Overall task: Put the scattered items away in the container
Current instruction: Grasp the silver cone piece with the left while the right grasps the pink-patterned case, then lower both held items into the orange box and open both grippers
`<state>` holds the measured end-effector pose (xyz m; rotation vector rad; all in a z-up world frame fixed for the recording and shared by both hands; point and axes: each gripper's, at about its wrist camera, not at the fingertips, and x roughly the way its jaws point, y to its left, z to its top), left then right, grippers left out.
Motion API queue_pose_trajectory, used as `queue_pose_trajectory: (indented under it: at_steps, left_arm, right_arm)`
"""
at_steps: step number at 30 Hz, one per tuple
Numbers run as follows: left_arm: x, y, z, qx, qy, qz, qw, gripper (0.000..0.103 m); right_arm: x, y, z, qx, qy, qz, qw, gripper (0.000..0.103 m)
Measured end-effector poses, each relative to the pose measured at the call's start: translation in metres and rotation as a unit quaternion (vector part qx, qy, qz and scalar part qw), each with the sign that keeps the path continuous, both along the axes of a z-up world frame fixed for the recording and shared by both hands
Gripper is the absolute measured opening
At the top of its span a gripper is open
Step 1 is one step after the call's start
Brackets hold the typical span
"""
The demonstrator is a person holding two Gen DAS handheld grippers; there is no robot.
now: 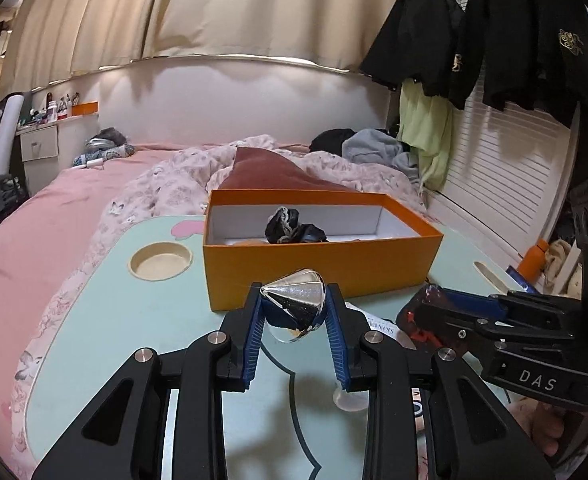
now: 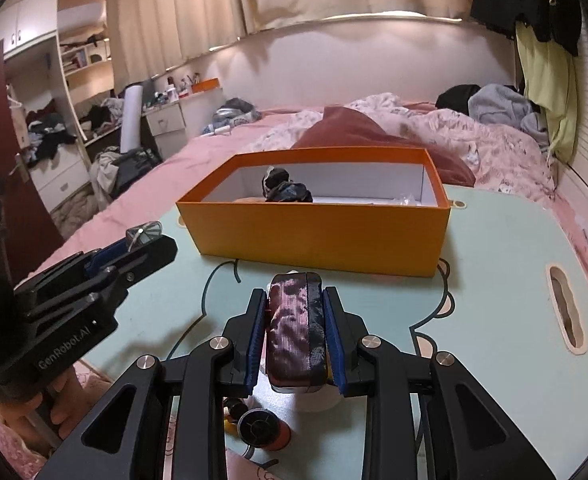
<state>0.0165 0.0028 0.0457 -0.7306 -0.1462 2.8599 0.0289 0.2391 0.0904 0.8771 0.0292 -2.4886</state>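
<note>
The pale green table (image 1: 106, 312) bears the orange box (image 1: 321, 264), a dark crumpled cloth (image 1: 294, 229) inside; both tongs point level toward it, the right gripper (image 2: 294, 332) pinching a maroon pouch (image 2: 294, 332); the left gripper (image 1: 294, 312) pinching a silver cone-shaped object (image 1: 294, 300), both above the tabletop.

A box (image 2: 313, 236) is set on the bench (image 2: 493, 300), which is laid on a bed (image 2: 154, 184). A crumpled cloth (image 2: 284, 190) is seen inside the box. Nearer than the box, the left tool (image 1: 294, 312) and right tool (image 2: 294, 332) are held side by side above the bench. A spool (image 2: 264, 428) is placed below the right tool.
</note>
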Motion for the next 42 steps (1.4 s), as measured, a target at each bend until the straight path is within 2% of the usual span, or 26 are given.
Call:
queue_pose_trajectory:
  at_steps: [17,22,27,31,34,38,42]
  left_arm:
    - [-0.007,0.0,0.001,-0.001,-0.018,0.007,0.9998,0.031]
    - [-0.027,-0.004,0.02,0.007,-0.019,0.005,0.9998,0.031]
    - [-0.061,0.005,0.057,-0.038,-0.001,0.006,0.9993,0.031]
    - [-0.099,0.008,0.073,-0.04,-0.028,-0.001,0.9988,0.031]
    - [-0.122,0.009,0.064,-0.049,-0.053,0.002,0.9973,0.031]
    - [-0.14,0.007,0.041,-0.041,-0.09,0.006,0.9951,0.031]
    - [-0.144,0.004,0.033,-0.029,-0.1,0.012,0.9945,0.031]
  right_arm:
    - [0.001,-0.001,0.007,0.003,0.018,-0.003,1.0,0.027]
    - [-0.01,-0.001,0.021,0.011,0.034,-0.003,0.999,0.026]
    - [-0.039,-0.005,0.052,0.018,0.067,-0.023,0.997,0.026]
    - [-0.068,-0.013,0.07,0.038,0.09,-0.038,0.995,0.027]
    - [-0.094,-0.019,0.069,0.054,0.087,-0.049,0.994,0.027]
    - [-0.12,-0.019,0.051,0.059,0.049,-0.064,0.995,0.027]
    - [-0.129,-0.018,0.04,0.07,0.036,-0.066,0.995,0.027]
